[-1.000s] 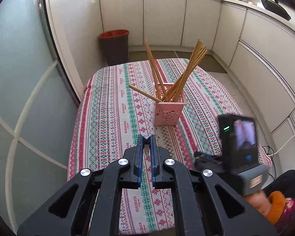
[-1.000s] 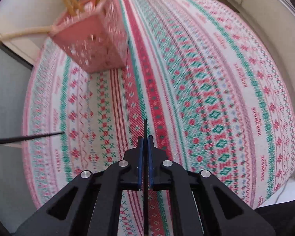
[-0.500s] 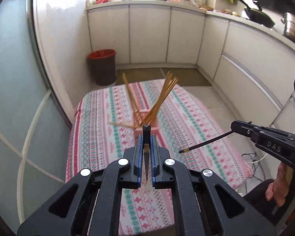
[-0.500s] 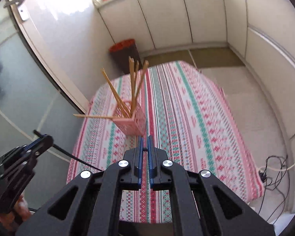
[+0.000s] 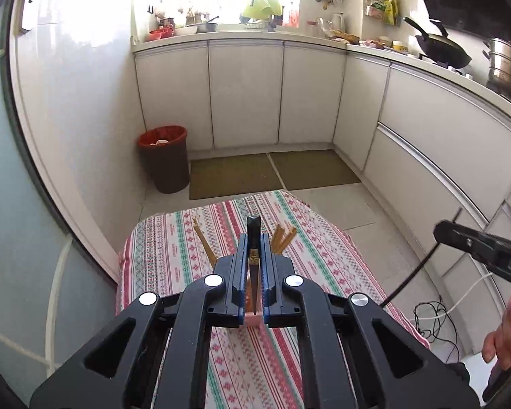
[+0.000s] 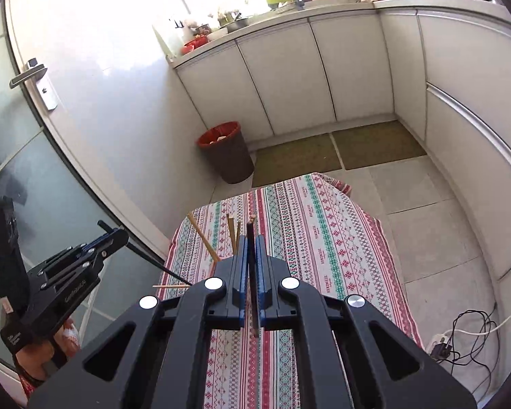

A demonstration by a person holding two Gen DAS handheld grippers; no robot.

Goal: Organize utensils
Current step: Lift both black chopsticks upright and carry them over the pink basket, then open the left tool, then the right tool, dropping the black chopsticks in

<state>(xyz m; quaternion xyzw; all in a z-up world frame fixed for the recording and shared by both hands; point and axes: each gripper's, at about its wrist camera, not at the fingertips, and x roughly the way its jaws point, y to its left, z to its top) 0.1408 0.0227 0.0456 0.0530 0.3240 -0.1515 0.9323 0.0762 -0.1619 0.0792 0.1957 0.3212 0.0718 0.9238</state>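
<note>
Left wrist view, nearest first: the left gripper (image 5: 254, 255) fills the lower frame, its blue-lined jaws drawn close together on a black chopstick (image 5: 253, 238) that stands upright between them, its squared top poking above the fingertips. Just below the jaws a sliver of the pink utensil holder (image 5: 254, 319) shows, mostly hidden by the gripper. Wooden chopsticks (image 5: 203, 242) fan out from behind the fingers on both sides. Holder and sticks sit on a table covered with a striped red, green and white tablecloth (image 5: 173, 255). At the right edge, the right gripper (image 5: 441, 233) reaches in with a second dark chopstick slanting down from it.

Right wrist view: the right gripper's (image 6: 251, 252) jaws are nearly closed on a second black chopstick (image 6: 250, 238), held upright in the narrow gap. Wooden chopsticks rise just beyond the fingers, one more lying flat to the left; the holder itself is hidden here. At left, the left gripper (image 6: 114, 235) is seen from the side, its thin dark stick angling down toward the table.

Farther off, beyond the table's far end, a brown trash bin (image 5: 164, 158) with a red liner stands on the floor against the wall, beside two floor mats (image 5: 235, 175). White cabinets (image 5: 245, 92) line the back and right walls, under a cluttered countertop (image 5: 242, 34) with a black wok (image 5: 439, 52) at right.
</note>
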